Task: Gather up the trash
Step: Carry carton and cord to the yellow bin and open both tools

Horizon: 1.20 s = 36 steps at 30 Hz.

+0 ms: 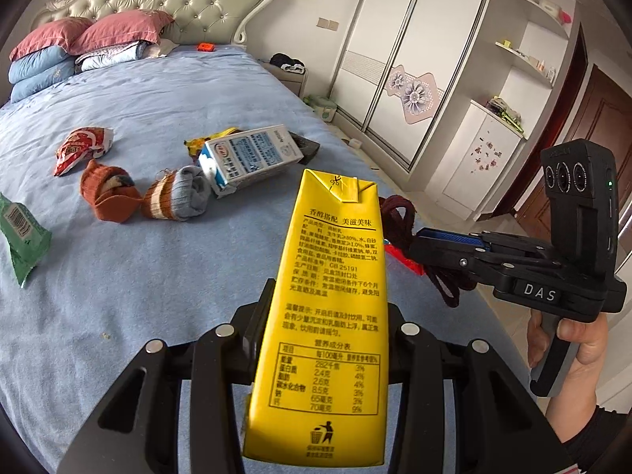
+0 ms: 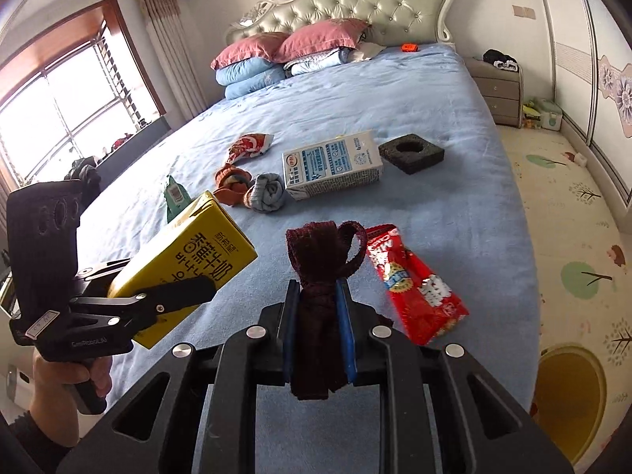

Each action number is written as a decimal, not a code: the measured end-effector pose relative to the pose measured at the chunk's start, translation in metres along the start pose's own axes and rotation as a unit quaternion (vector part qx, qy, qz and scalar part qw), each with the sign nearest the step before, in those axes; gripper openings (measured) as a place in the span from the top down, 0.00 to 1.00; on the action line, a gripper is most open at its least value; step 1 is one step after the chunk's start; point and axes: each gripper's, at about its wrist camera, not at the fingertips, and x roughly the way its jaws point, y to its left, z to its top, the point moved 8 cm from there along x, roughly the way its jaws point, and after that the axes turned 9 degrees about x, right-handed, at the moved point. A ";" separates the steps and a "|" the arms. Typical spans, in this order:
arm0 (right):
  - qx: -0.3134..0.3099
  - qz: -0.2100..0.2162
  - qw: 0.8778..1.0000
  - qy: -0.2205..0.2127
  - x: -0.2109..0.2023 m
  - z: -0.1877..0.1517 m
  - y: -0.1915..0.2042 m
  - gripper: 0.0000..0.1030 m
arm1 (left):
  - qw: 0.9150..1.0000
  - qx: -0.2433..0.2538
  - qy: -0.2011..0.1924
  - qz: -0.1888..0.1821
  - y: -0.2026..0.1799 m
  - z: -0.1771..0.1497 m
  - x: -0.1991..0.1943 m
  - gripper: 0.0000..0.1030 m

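- We are holding a yellow carton (image 1: pixel 328 316) pinched in our left hand-held gripper (image 1: pixel 324 324), lifted above the bed (image 1: pixel 158 276).
- Our right hand-held gripper (image 2: pixel 318 316) is clamping a dark red sock (image 2: pixel 316 276), also off the bed.
- A red wrapper (image 2: pixel 414 288) is lying just beside that sock, near the bed's edge.
- Farther up the bed, a white carton (image 2: pixel 331 166) is lying on its side, with a black foam block (image 2: pixel 410 152) beside it, rolled socks (image 2: pixel 252 187), a red-white wrapper (image 1: pixel 83 148) and a green packet (image 1: pixel 21 237).
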 end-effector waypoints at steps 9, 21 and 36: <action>0.041 -0.041 0.998 -0.038 -0.058 0.001 -0.074 0.82 | 0.998 0.043 0.006 -0.040 -0.078 0.027 0.041 0.60; 0.115 -0.100 0.986 -0.071 -0.134 -0.027 -0.197 0.82 | 0.988 0.089 0.051 -0.114 -0.206 0.043 0.119 0.60; 0.193 -0.154 0.967 -0.060 -0.181 -0.088 -0.322 0.82 | 0.963 0.157 0.141 -0.170 -0.330 0.029 0.215 0.60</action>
